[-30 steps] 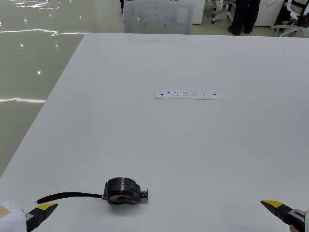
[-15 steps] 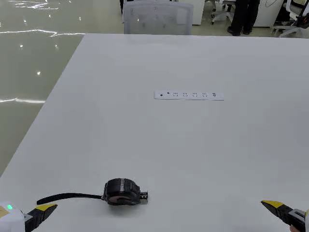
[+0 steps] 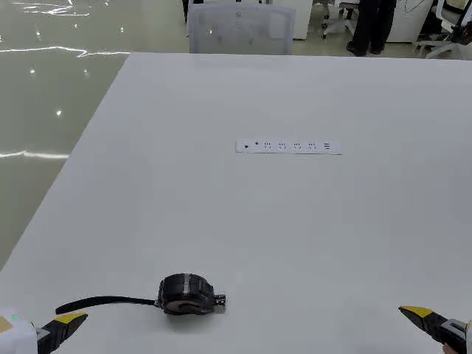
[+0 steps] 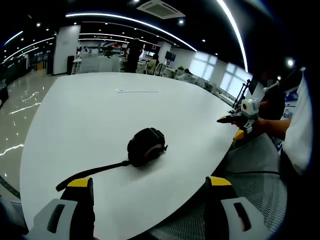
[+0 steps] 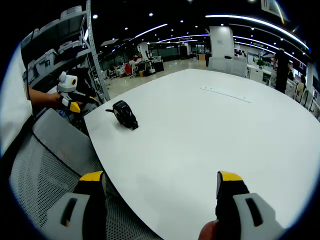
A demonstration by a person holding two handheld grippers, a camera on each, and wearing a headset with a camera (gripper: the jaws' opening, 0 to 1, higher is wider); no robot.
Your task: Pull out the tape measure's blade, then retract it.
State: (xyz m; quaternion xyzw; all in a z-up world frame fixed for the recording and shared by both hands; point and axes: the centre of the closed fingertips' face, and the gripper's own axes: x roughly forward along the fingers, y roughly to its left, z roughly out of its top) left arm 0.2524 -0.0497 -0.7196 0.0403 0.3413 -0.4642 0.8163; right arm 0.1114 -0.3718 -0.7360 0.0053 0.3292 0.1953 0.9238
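A black tape measure (image 3: 186, 293) lies on the white table (image 3: 295, 214) near its front edge, with a black wrist strap (image 3: 103, 302) trailing to the left; no blade is out of the case. It also appears as the tape measure (image 4: 145, 145) and the tape measure (image 5: 124, 113) in the gripper views. My left gripper (image 4: 145, 187) is open, its yellow-tipped jaws wide apart just short of the strap end; one tip shows at the left gripper (image 3: 63, 322). My right gripper (image 5: 160, 182) is open too, well off to the right, seen as the right gripper (image 3: 424, 316). Neither holds anything.
A white power strip (image 3: 288, 146) lies flat mid-table. A grey chair back (image 3: 237, 28) stands at the far edge. A person (image 3: 372, 22) stands in the background. Shiny floor (image 3: 44, 88) runs along the table's left side.
Nothing has moved on the table; only the head view has shifted slightly, so the tape measure sits a little lower in the picture.
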